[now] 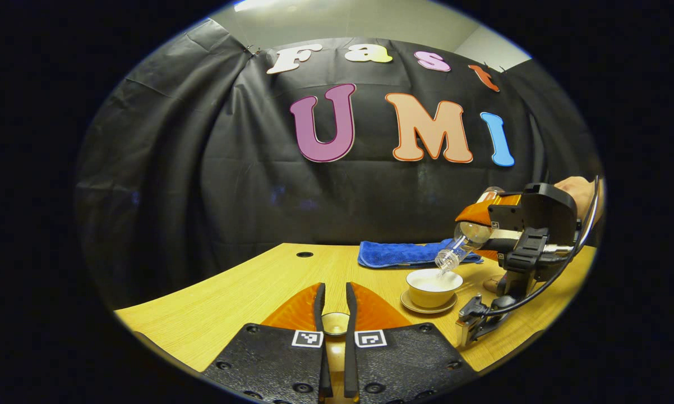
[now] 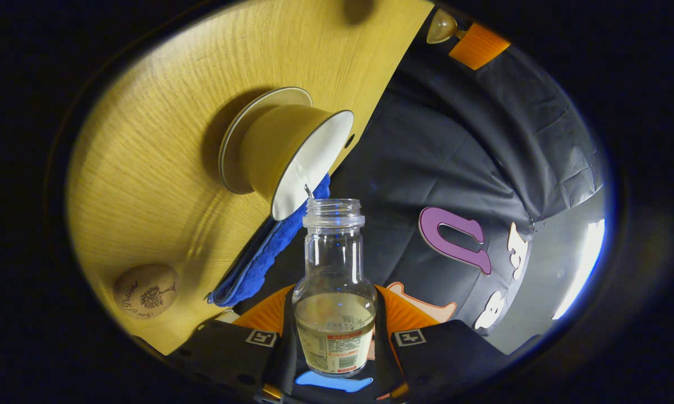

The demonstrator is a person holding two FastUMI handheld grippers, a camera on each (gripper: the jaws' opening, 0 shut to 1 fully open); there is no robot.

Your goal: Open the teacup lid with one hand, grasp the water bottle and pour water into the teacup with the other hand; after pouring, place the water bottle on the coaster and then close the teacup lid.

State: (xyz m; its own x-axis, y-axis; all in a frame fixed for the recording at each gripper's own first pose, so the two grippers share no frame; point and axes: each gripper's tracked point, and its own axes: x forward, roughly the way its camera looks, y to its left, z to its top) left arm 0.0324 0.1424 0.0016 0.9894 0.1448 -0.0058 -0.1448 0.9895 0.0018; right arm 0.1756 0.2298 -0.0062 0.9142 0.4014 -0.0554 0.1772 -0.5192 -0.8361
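Your right hand-held gripper (image 2: 334, 336) pinches the tilted water bottle (image 2: 333, 292), pouring into the teacup (image 1: 432, 286) on the tabletop (image 1: 247, 292). Your left hand-held gripper (image 1: 335, 320) pinches the lid (image 1: 335, 324). Tilt too far and water may miss the rim.

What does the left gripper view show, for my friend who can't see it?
The right gripper tips a clear bottle, pouring water into an open teacup on a saucer. Near the camera, the left gripper holds the cup's lid above a wooden table; a blue cloth lies behind.
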